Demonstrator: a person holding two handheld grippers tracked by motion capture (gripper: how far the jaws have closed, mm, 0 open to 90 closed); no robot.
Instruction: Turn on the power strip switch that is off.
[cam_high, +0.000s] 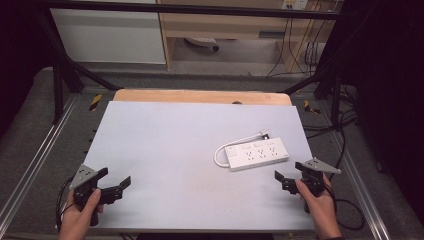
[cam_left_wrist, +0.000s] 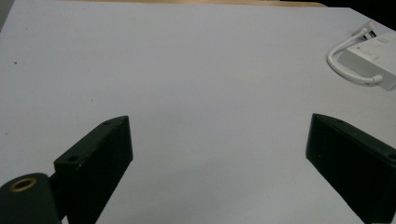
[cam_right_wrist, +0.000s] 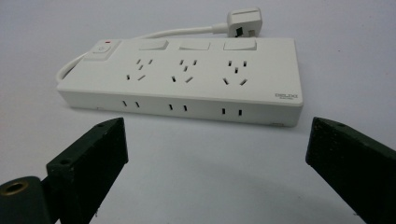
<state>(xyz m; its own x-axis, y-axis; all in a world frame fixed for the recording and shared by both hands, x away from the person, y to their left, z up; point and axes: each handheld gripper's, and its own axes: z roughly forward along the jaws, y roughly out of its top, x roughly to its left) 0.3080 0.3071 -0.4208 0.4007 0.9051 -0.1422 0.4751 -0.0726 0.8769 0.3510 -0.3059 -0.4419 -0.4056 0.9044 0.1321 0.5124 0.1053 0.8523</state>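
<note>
A white power strip (cam_high: 257, 154) lies flat on the pale grey table top (cam_high: 170, 145), right of centre, with its short white cord (cam_high: 222, 150) looped at its left end and the plug (cam_high: 263, 134) behind it. The right gripper view faces the power strip (cam_right_wrist: 187, 79) closely, with the plug (cam_right_wrist: 243, 21) at the back. My right gripper (cam_high: 290, 172) stands open just in front of the strip, with nothing between its jaws. My left gripper (cam_high: 116, 180) is open near the table's front left corner, far from the strip. The left gripper view catches the power strip (cam_left_wrist: 371, 58) at its right edge.
The table's wooden far edge (cam_high: 200, 96) shows beyond the grey top. Metal rails (cam_high: 35, 155) run along both sides of the table. Dark frame legs and cables (cam_high: 345, 120) stand at the right. A wooden shelf unit (cam_high: 225, 30) sits on the floor behind.
</note>
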